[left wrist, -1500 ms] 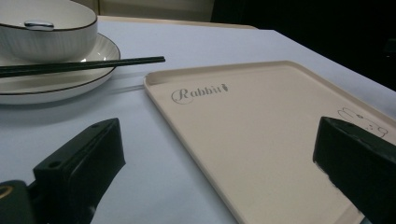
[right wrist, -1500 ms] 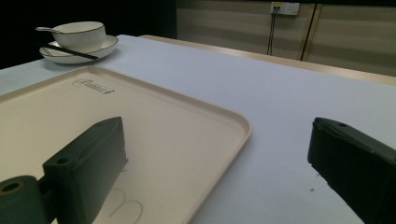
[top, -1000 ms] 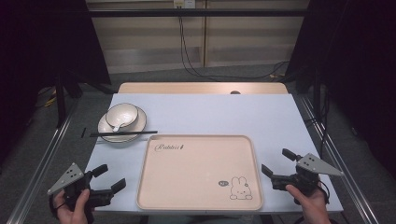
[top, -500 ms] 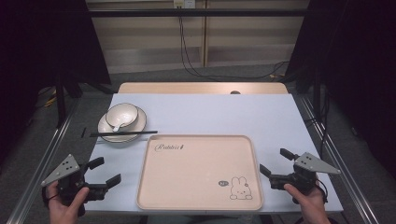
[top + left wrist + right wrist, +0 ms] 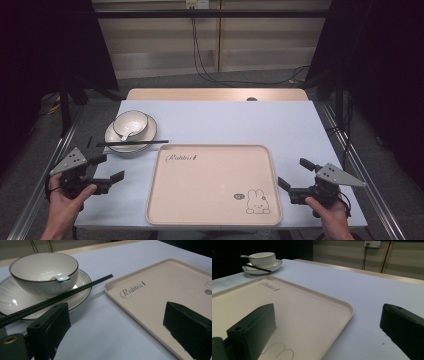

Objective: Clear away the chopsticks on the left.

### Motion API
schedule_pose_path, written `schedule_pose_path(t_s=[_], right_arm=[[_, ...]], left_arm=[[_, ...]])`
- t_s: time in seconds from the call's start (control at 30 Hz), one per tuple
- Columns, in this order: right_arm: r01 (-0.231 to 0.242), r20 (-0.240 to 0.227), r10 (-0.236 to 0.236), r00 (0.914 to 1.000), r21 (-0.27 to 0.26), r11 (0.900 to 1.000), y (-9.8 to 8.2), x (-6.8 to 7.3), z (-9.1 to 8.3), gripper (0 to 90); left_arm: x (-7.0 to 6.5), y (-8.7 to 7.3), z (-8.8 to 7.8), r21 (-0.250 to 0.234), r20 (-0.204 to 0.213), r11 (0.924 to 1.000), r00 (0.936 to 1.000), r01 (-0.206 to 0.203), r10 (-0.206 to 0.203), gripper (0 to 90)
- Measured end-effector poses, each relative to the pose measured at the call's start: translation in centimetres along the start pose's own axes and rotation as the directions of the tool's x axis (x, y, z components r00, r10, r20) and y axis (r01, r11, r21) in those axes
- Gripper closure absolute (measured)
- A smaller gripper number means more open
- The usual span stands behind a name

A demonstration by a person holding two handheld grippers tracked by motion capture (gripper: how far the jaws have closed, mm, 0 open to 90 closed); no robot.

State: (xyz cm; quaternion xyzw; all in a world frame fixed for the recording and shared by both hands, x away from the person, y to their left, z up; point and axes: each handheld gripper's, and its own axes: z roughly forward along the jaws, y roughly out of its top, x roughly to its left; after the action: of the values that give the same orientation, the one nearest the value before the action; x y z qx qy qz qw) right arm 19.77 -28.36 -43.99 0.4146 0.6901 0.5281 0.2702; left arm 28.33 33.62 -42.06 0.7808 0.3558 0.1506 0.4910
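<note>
Your left gripper (image 5: 111,168) sits at about 8 o'clock on the table (image 5: 280,125), jaws spread wide, nothing between them. Your left hand (image 5: 67,195) grips it from below. In the left gripper view, the jaws point across bare tabletop toward the near-left corner of the tray (image 5: 160,302).

Your right gripper (image 5: 295,173) sits at about 4 o'clock, just off the tray's (image 5: 210,187) right edge, jaws also spread and empty. Your right hand (image 5: 327,212) holds it near the table's front edge. In the right gripper view, one jaw hangs over the tray (image 5: 294,312), the other over bare table (image 5: 372,297).

The tray lies flat, centre front, between the two grippers. "Rabbit" lettering at its 11 o'clock corner, a small rabbit drawing (image 5: 257,201) at its 5 o'clock corner. Nothing on it.

At 10 o'clock on the table: a plate (image 5: 114,137) with a bowl (image 5: 131,123) standing on it. A spoon (image 5: 60,278) lies in the bowl, handle toward the rim. Chopsticks (image 5: 132,143) lie flat across the plate's near rim, tips pointing toward 3 o'clock, ending just short of the tray's far-left corner. The left gripper is near the plate, not touching.

Beyond the table: a wall with cables (image 5: 200,55) hanging down.
</note>
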Motion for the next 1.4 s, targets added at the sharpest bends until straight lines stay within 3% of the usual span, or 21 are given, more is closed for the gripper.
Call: schedule_pose_path(t_s=[0.03,0.3,0.4,0.53,0.63,0.67,0.73,0.87,1.03,1.1,1.2,1.33,1.4], right_arm=[[0.011,0.006,-0.011,0.9999,0.009,1.000,0.0,0.0,0.1,0.0],[0.013,-0.001,-0.013,0.9999,0.009,1.000,-0.1,0.0,0.1,0.0],[0.018,-0.002,-0.018,0.9998,0.002,1.000,0.0,0.0,0.0,0.0],[0.014,0.001,-0.014,0.9999,0.005,1.000,-0.1,0.0,0.0,0.0],[0.018,0.004,-0.018,0.9998,0.003,1.000,-0.1,0.0,-0.1,0.0],[0.019,0.000,-0.019,0.9998,0.004,1.000,-0.1,0.0,-0.1,0.0],[0.020,0.001,-0.020,0.9998,0.002,1.000,-0.1,0.0,-0.2,0.1],[0.026,0.001,-0.026,0.9997,0.004,1.000,0.0,0.0,-0.1,0.1],[0.026,0.006,-0.026,0.9996,0.009,1.000,-0.1,-0.1,-0.1,0.1],[0.026,0.003,-0.026,0.9997,0.009,1.000,-0.1,-0.1,-0.1,0.1],[0.032,-0.008,-0.032,0.9995,0.010,0.999,-0.1,0.0,0.0,0.1],[0.028,-0.006,-0.028,0.9996,0.017,0.999,-0.1,0.0,0.1,0.1],[0.039,-0.009,-0.038,0.9992,0.022,0.999,-0.1,0.0,0.2,0.1]], left_arm=[[0.7,0.1,0.5,0.031,-0.007,0.9992,0.9996,-0.026,0.026,6.7],[2.8,0.0,2.3,0.049,0.010,0.9983,0.9995,-0.031,0.030,7.4],[3.4,0.1,2.8,0.050,0.023,0.9981,0.9991,-0.037,0.036,14.1],[4.3,0.6,3.2,0.052,-0.001,0.9978,0.9992,-0.040,0.040,15.6],[4.8,1.1,3.4,0.068,-0.017,0.9951,0.9972,-0.072,0.073,20.4],[5.0,1.1,3.5,0.084,-0.003,0.9927,0.9962,-0.086,0.087,24.1],[5.5,1.1,3.7,0.097,-0.007,0.9911,0.9957,-0.091,0.092,30.3],[6.4,1.0,4.2,0.103,0.004,0.9926,0.9979,-0.065,0.065,35.8],[7.5,1.2,5.4,0.140,-0.033,0.9861,0.9950,-0.089,0.095,42.5],[7.6,1.3,5.5,0.152,-0.023,0.9838,0.9947,-0.095,0.100,42.9],[7.9,1.4,6.1,0.174,-0.019,0.9779,0.9925,-0.115,0.121,54.9],[8.4,1.3,6.9,0.188,-0.053,0.9760,0.9911,-0.110,0.122,54.3],[8.5,1.4,7.1,0.184,-0.045,0.9759,0.9908,-0.117,0.128,55.7]])
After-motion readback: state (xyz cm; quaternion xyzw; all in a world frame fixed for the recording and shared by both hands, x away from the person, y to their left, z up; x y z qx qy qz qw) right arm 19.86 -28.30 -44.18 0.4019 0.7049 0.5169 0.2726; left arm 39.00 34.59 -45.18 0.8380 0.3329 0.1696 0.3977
